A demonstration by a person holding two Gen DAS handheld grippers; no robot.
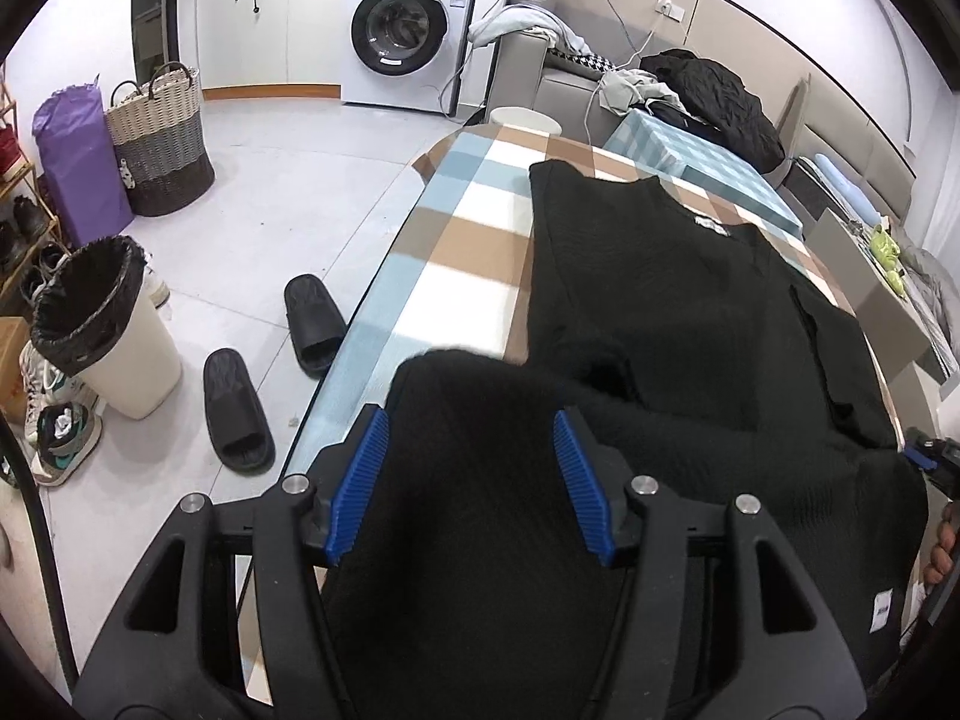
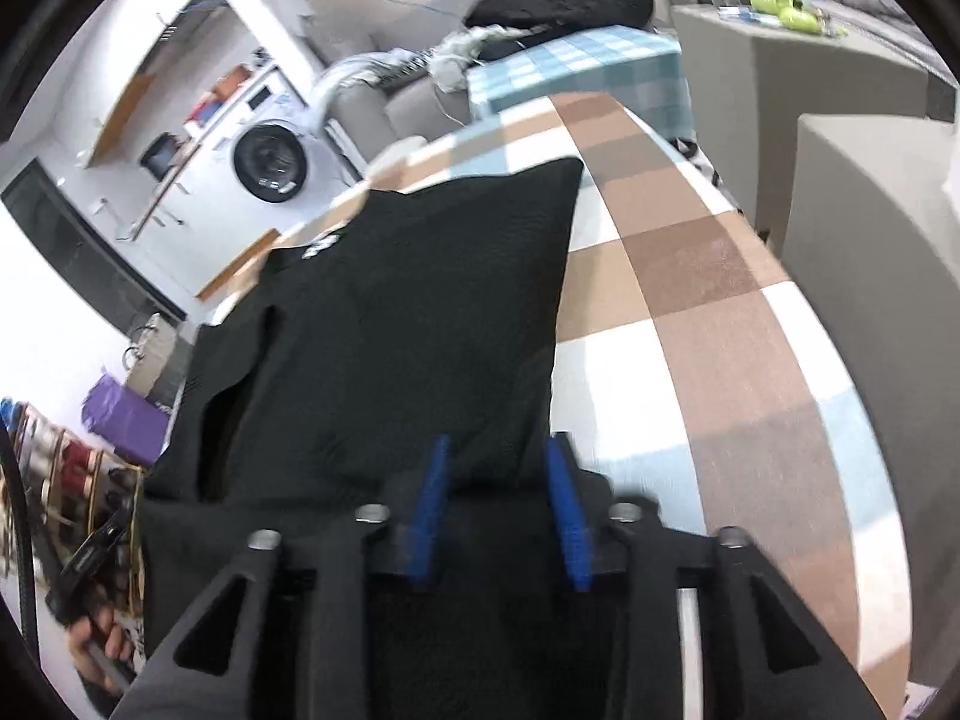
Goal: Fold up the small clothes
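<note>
1. Left wrist view: the left gripper (image 1: 469, 450) has its blue pads (image 1: 367, 468) spread apart, with black fabric of the garment (image 1: 690, 312) bunched between them; whether the fabric is pinched I cannot tell; the garment lies spread on the checked surface (image 1: 456, 252), its white label (image 1: 711, 223) at the far end; slippers (image 1: 240, 408), a lined bin (image 1: 102, 324) and a washing machine (image 1: 408, 24) stand on the floor beyond.
2. Right wrist view: the right gripper (image 2: 501, 498) straddles the garment's near edge (image 2: 414, 324), pads (image 2: 564, 510) apart; grip unclear, image blurred; checked surface (image 2: 690, 312) bare to the right.
</note>
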